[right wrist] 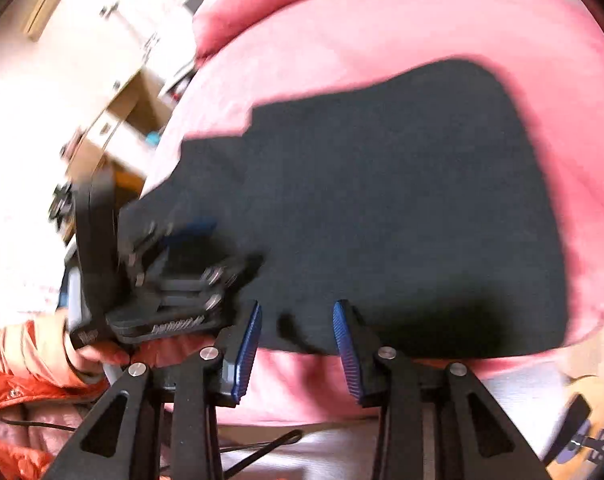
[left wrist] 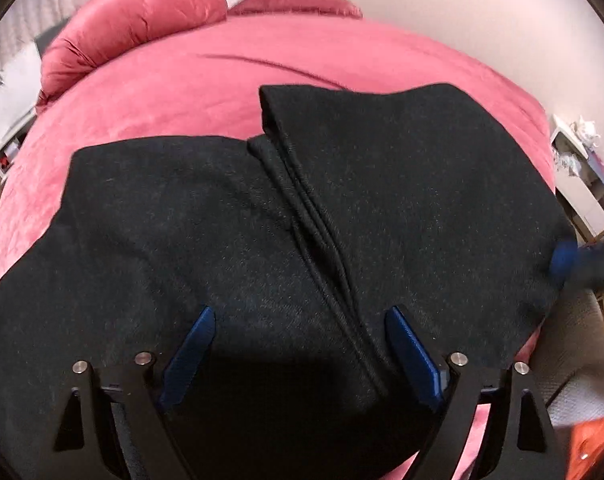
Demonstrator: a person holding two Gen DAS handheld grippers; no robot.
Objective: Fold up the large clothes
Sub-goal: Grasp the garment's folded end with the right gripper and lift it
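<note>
A large black garment (left wrist: 342, 208) lies partly folded on a pink bed (left wrist: 181, 80), with a thick folded ridge running down its middle. My left gripper (left wrist: 299, 312) is open, its blue pads just above the garment's near part, holding nothing. In the right wrist view the same garment (right wrist: 382, 200) spreads across the bed (right wrist: 422, 20). My right gripper (right wrist: 297, 308) is open at the garment's near hem, empty. The left gripper (right wrist: 189, 248) shows blurred at the garment's left edge. The right gripper shows as a blue blur (left wrist: 570, 260) at the right edge.
Pink pillows (left wrist: 133, 20) lie at the head of the bed. White furniture (left wrist: 582, 168) stands to the right, shelves and boxes (right wrist: 113, 120) to the left. The person's orange sleeve (right wrist: 29, 360) is at lower left. A cable (right wrist: 261, 448) lies on the floor below.
</note>
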